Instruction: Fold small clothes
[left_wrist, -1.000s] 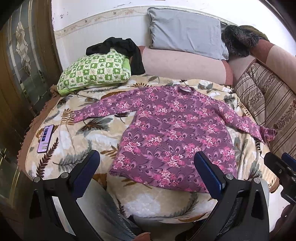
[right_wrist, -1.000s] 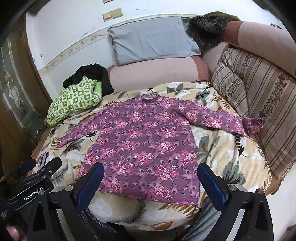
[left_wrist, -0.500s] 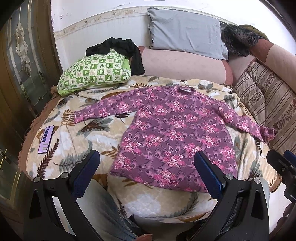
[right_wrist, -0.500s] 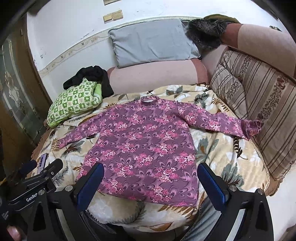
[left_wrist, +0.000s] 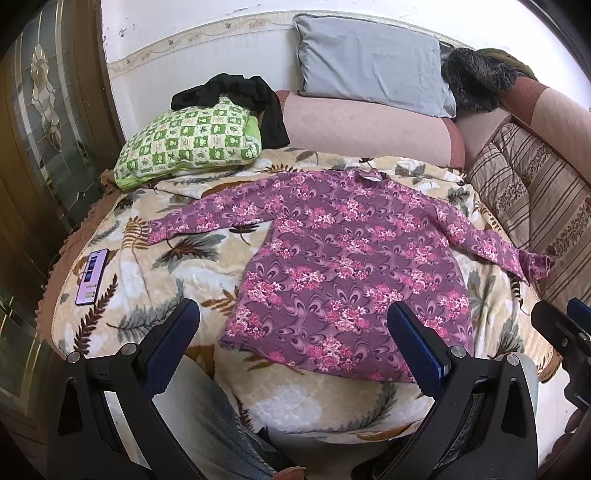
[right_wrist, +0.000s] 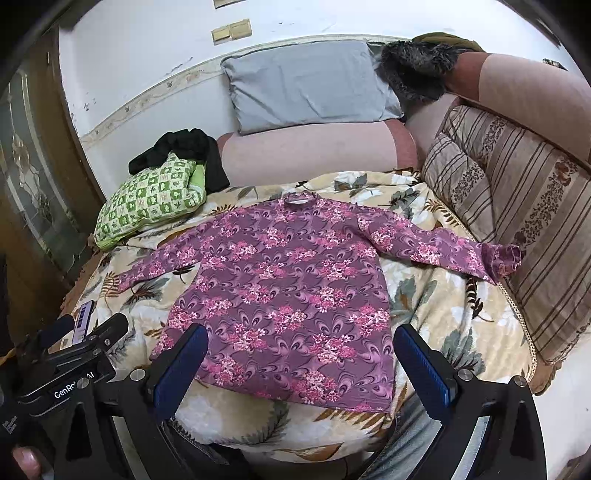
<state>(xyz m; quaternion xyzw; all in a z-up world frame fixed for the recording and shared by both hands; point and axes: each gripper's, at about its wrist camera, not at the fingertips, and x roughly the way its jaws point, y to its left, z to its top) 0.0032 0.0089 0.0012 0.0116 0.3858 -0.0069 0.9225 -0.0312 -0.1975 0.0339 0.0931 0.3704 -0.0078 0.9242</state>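
Note:
A purple long-sleeved top with pink flowers lies spread flat on a leaf-patterned blanket, both sleeves stretched out. It also shows in the right wrist view. My left gripper is open and empty, held above the hem at the near edge. My right gripper is open and empty too, above the hem. The left gripper shows at the lower left of the right wrist view.
A phone lies on the blanket at the left edge. A green checked pillow with black clothing sits at the back left. A grey pillow leans on the wall. Striped cushions line the right side.
Both grippers have drifted slightly; the top looks a little lower and nearer in the right wrist view. Nothing was taken hold of.

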